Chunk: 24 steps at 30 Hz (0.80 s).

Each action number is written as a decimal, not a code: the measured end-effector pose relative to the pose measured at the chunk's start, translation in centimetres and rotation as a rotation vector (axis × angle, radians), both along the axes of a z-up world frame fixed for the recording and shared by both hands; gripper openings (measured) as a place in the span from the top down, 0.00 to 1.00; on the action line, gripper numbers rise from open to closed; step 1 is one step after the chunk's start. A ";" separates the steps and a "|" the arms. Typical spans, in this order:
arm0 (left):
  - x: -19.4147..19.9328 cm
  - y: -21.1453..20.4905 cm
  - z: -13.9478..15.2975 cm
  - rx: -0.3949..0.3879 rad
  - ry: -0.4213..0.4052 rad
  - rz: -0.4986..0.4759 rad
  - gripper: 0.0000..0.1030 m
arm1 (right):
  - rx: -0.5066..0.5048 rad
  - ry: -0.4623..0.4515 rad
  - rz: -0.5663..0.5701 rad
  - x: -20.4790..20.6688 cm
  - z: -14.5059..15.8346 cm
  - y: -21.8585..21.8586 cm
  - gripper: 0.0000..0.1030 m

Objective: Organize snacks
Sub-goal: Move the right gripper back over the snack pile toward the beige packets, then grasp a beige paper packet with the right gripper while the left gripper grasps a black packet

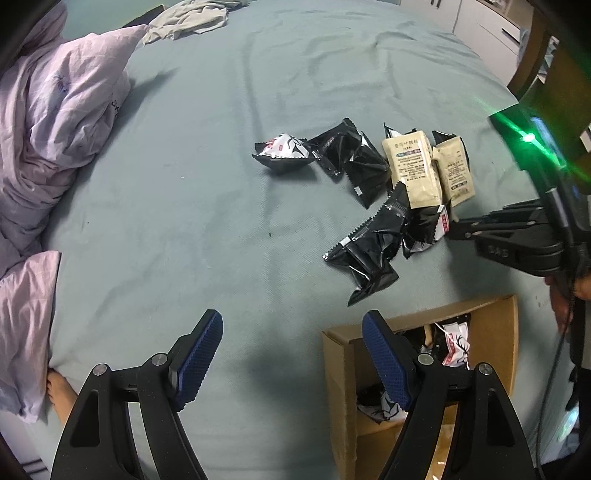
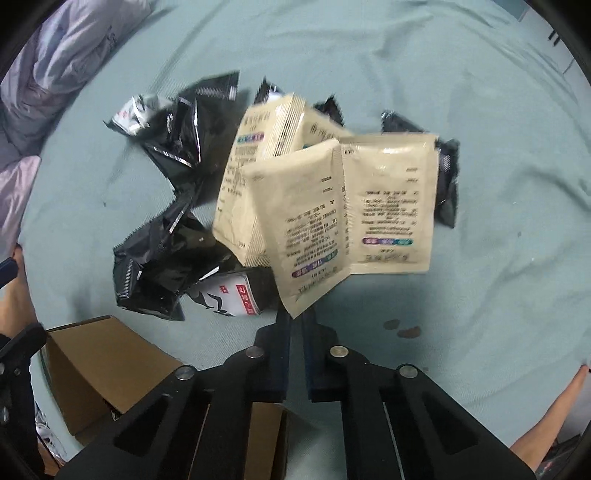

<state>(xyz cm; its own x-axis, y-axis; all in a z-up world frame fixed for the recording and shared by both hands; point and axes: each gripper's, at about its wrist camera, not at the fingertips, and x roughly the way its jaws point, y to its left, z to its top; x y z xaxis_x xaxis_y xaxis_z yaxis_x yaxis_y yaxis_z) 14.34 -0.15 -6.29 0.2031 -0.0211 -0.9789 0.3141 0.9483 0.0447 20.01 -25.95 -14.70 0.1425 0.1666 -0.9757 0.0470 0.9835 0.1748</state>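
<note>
Several snack packets lie in a loose heap on the teal bed sheet [image 1: 184,184]: black foil packets [image 1: 369,251], beige packets [image 1: 412,166] and a white and red one [image 1: 282,146]. My right gripper [image 2: 295,319] is shut on the lower corner of a beige packet [image 2: 306,221], which stands tilted over the heap. The left wrist view shows that gripper [image 1: 452,225] at the heap's right edge. My left gripper [image 1: 291,319] hangs open over bare sheet with nothing between its fingers. An open cardboard box [image 1: 495,321] with packets inside sits below the heap, also seen as the box [image 2: 103,354] at lower left.
A crumpled lilac duvet [image 1: 62,122] covers the bed's left side, and a grey cloth [image 1: 188,18] lies at the far edge. A person's bare foot [image 1: 61,395] shows at the lower left. Small brown stains [image 2: 402,330] mark the sheet. Furniture [image 1: 495,26] stands beyond the bed's right side.
</note>
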 end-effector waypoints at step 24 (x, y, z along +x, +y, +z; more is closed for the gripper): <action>1.5 -1.2 -0.6 0.035 -0.020 -0.012 0.22 | 0.220 -0.094 -0.248 -2.9 6.8 -6.2 0.80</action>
<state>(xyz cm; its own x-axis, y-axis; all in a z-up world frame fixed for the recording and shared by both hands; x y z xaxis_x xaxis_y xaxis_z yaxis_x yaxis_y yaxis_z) 15.87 -1.33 -6.88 0.2222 0.0105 -0.9749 0.3245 0.9421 0.0841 17.10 -32.17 -7.87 0.2929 0.3202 -0.9009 0.2533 0.8826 0.3960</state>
